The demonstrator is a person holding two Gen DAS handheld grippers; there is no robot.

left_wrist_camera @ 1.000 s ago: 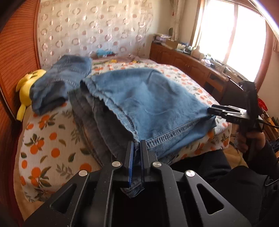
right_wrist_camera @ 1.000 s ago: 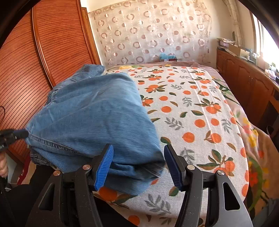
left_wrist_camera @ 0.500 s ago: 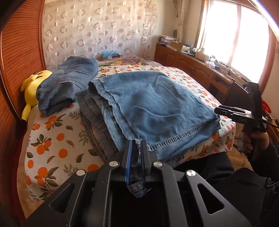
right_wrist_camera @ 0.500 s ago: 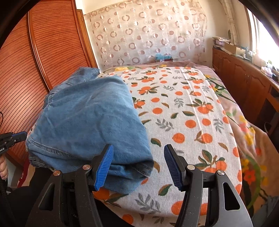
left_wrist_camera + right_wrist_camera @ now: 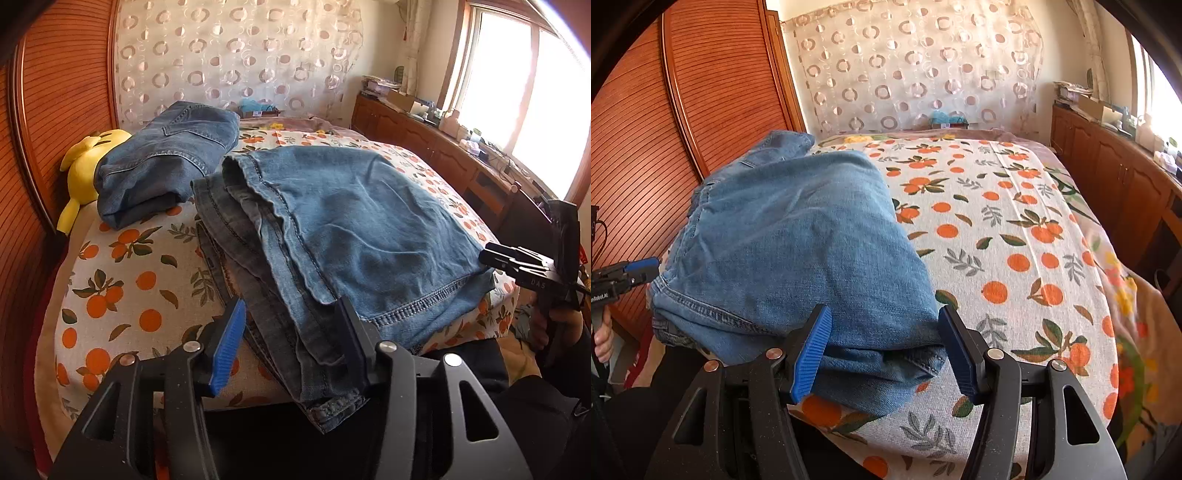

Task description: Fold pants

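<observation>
Blue jeans (image 5: 362,229), folded over, lie on the bed with their grey inner layers showing along the left edge. My left gripper (image 5: 291,343) is at the near hem. Its jaws are opening, and the denim lies loose between the pads without being pressed. In the right wrist view the same jeans (image 5: 798,240) cover the bed's left side. My right gripper (image 5: 884,354) stands open around their near corner, pads clear of the cloth. Each gripper also shows in the other's view: the right gripper (image 5: 517,262) and the left gripper (image 5: 628,273).
A second folded pair of jeans (image 5: 166,162) rests at the back left against a yellow plush toy (image 5: 85,166). The orange-print sheet (image 5: 1015,240) covers the bed. A slatted wooden wardrobe (image 5: 665,129) stands on the left, and low cabinets (image 5: 424,136) run under the window.
My left gripper was shut on the jeans' hem and its jaws have now come apart, letting the hem drop at the bed's edge. The jeans have settled flatter. The right gripper stays as it was.
</observation>
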